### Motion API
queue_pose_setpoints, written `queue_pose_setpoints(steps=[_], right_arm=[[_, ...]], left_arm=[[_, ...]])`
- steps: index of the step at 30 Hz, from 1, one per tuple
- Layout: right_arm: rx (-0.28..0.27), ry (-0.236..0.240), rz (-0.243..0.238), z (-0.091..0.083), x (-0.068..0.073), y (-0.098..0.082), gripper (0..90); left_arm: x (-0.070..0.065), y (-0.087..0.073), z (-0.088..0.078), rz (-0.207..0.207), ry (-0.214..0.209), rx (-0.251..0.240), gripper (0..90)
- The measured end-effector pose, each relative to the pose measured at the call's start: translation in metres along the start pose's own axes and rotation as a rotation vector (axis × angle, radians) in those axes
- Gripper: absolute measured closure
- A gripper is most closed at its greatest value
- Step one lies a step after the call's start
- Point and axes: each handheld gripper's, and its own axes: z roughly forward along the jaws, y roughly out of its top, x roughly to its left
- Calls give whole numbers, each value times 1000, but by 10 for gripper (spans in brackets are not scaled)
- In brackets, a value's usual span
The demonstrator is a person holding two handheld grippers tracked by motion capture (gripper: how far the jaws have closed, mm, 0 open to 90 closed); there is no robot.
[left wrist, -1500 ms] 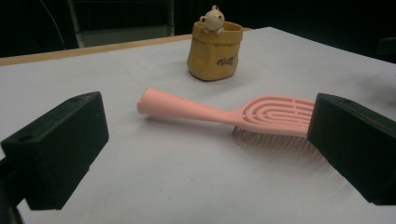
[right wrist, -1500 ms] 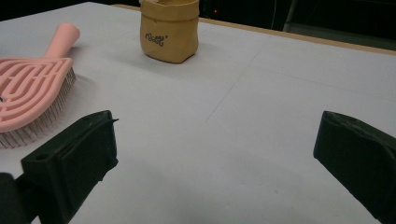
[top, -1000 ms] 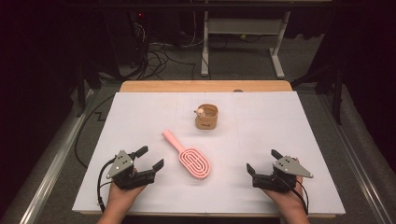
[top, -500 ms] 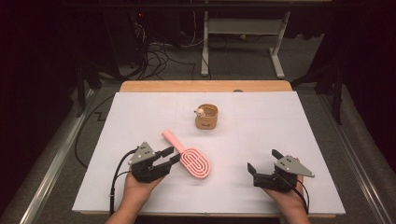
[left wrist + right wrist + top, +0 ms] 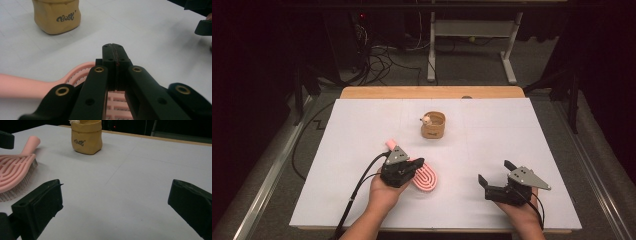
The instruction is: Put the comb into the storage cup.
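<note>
The pink hairbrush [image 5: 424, 176] lay flat on the white table cover [image 5: 362, 130], slightly left of centre and toward the near edge. Its long axis ran diagonally: in the high view the handle [image 5: 390, 144] pointed toward about 10 o'clock and the slotted oval head toward about 4 o'clock. In the right gripper view the hairbrush [image 5: 15, 171] appeared with its vented back upward and its fine bristles facing down onto the cover.

The left gripper [image 5: 412, 166] stood directly over the junction of handle and head, hiding the middle of the brush in the high view. In the left gripper view the left gripper [image 5: 115, 53] had its two black jaws pressed flat together, having just been closing, with nothing visible between them; the hairbrush [image 5: 30, 86] lay beneath and behind the tips, its handle running out toward 9 o'clock of that view.

The right gripper [image 5: 495, 175] rested at about 5 o'clock on the cover, well apart from the brush, jaws spread wide and empty, as also seen in the right gripper view [image 5: 117, 202].

A small tan fabric pouch [image 5: 433, 125] stood upright at about 12 o'clock from the brush, well apart from it, with dark script on its side [image 5: 57, 15].
</note>
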Motion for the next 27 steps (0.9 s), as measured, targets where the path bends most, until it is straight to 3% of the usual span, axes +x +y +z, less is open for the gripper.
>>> queue_pose_setpoints(steps=[13,27], right_arm=[[-3,3,-4,0,-1,0,3],[-5,3,-1,-1,-2,0,3]], left_arm=[[-11,16,26,30,19,103,900],[-18,21,41,75,53,221,900]])
